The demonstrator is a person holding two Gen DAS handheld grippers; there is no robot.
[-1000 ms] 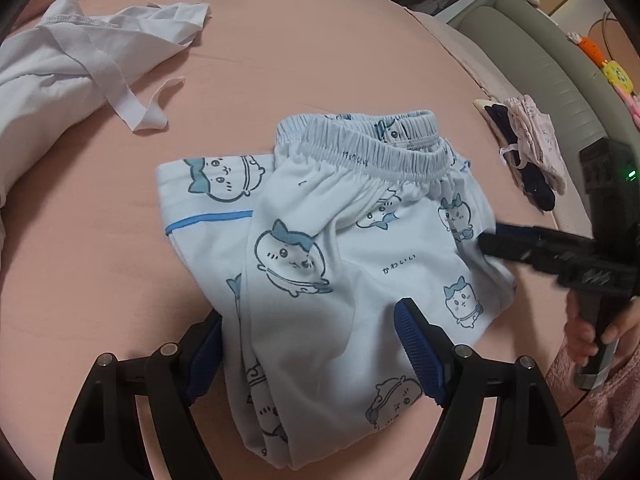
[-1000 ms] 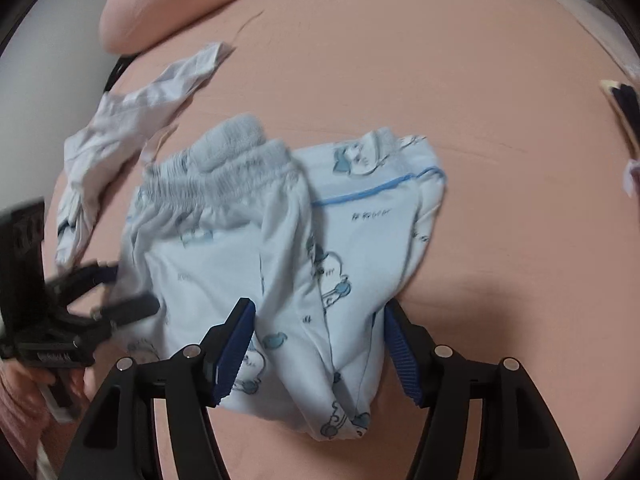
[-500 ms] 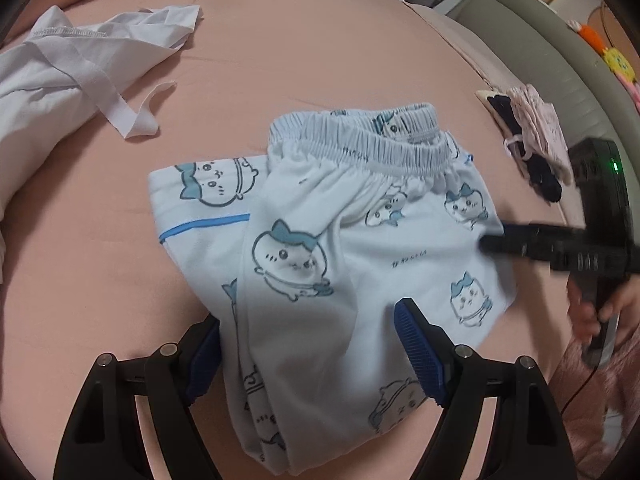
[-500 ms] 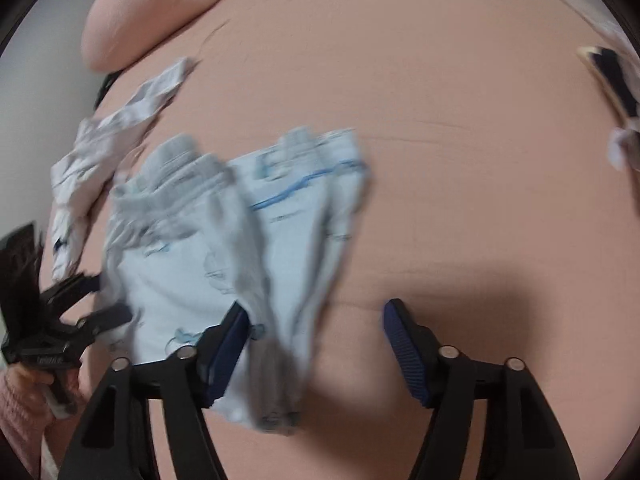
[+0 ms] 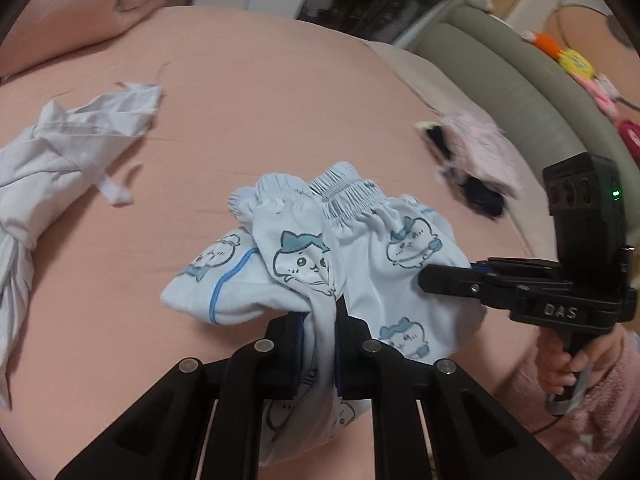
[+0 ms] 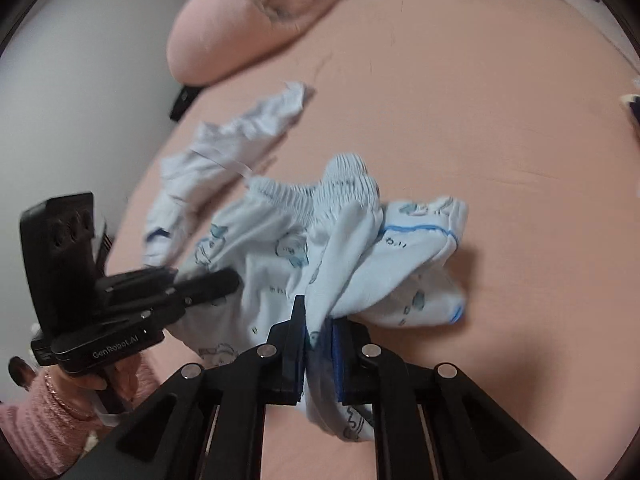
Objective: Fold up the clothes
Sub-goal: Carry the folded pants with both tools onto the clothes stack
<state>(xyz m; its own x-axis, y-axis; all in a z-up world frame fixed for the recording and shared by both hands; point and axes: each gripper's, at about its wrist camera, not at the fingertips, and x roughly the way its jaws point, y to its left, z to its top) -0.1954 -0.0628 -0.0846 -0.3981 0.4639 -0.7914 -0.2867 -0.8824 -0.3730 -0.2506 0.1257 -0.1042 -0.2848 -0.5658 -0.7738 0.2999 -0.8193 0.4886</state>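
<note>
A folded pair of light-blue pajama pants (image 5: 304,264) with cartoon animal prints hangs bunched above the pink bed (image 5: 260,100); it also shows in the right wrist view (image 6: 344,248). My left gripper (image 5: 320,320) is shut on the near edge of the pants. My right gripper (image 6: 318,336) is shut on the opposite edge, and its closed jaws show at the pants' right side in the left wrist view (image 5: 444,280). The left gripper also shows at the left in the right wrist view (image 6: 208,280).
A crumpled white garment (image 5: 60,152) lies on the bed to the left; it also shows in the right wrist view (image 6: 224,148). Folded pink and dark clothes (image 5: 476,156) lie at the far right edge. A pink pillow (image 6: 248,24) sits at the head. A grey sofa (image 5: 520,88) stands beyond.
Both grippers have shut on the pants' edges. The pants, flat on the bed before, are now lifted and bunched between them.
</note>
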